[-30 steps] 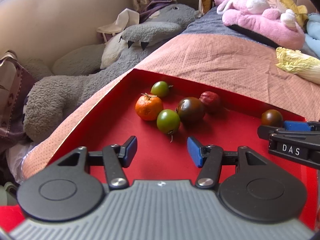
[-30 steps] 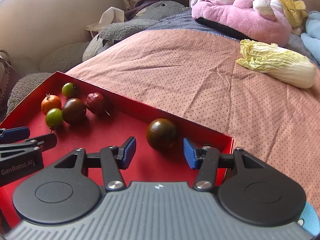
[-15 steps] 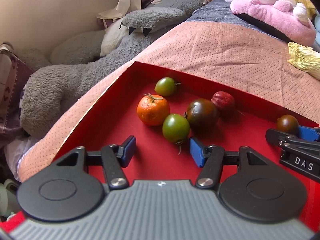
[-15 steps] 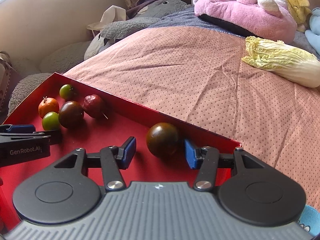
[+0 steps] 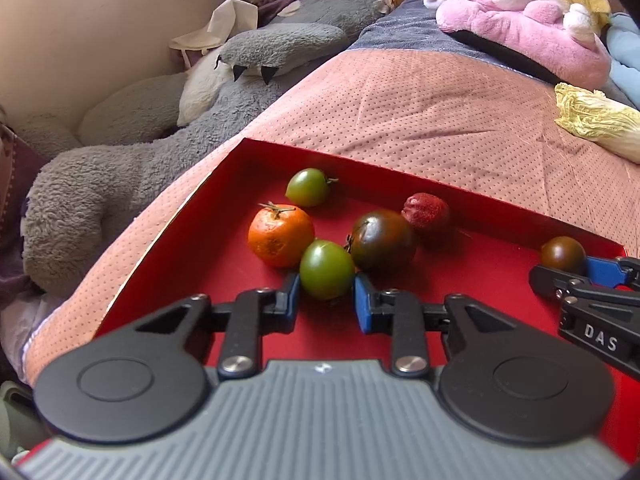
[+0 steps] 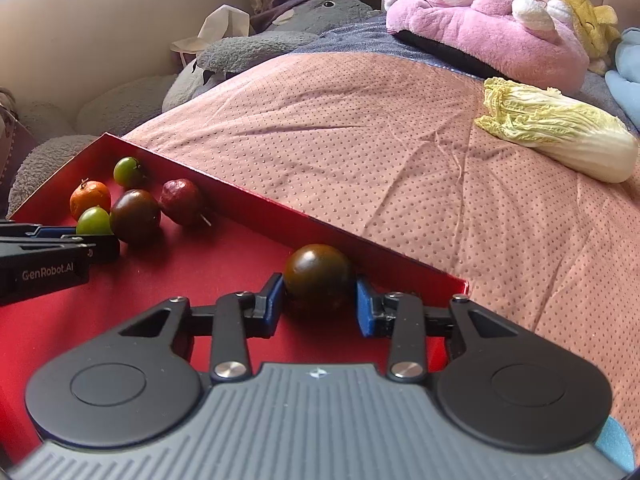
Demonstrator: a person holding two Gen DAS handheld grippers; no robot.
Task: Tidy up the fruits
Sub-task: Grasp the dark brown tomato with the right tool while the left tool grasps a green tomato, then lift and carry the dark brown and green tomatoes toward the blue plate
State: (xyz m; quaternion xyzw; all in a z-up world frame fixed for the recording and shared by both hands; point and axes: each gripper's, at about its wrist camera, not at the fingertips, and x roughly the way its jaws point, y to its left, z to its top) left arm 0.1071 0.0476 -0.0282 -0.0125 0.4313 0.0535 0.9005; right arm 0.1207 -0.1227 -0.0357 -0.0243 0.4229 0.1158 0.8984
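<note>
Tomatoes in red tray (image 5: 224, 184): two green, two dark (left claw (image 5: 326, 294) closing on green tomato (image 5: 326, 269), right claw (image 6: 318, 300) on dark tomato (image 6: 318, 276)).

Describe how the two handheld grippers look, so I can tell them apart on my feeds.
Both match: ribbed grey body, two round black discs, black linkage arms with silver pivot screws, blue finger pads. The left gripper reads "GenRobot.AI" in white on its side in the right wrist view; the right gripper shows "DAS" in the left wrist view. No cables or sleeves visible.
</note>
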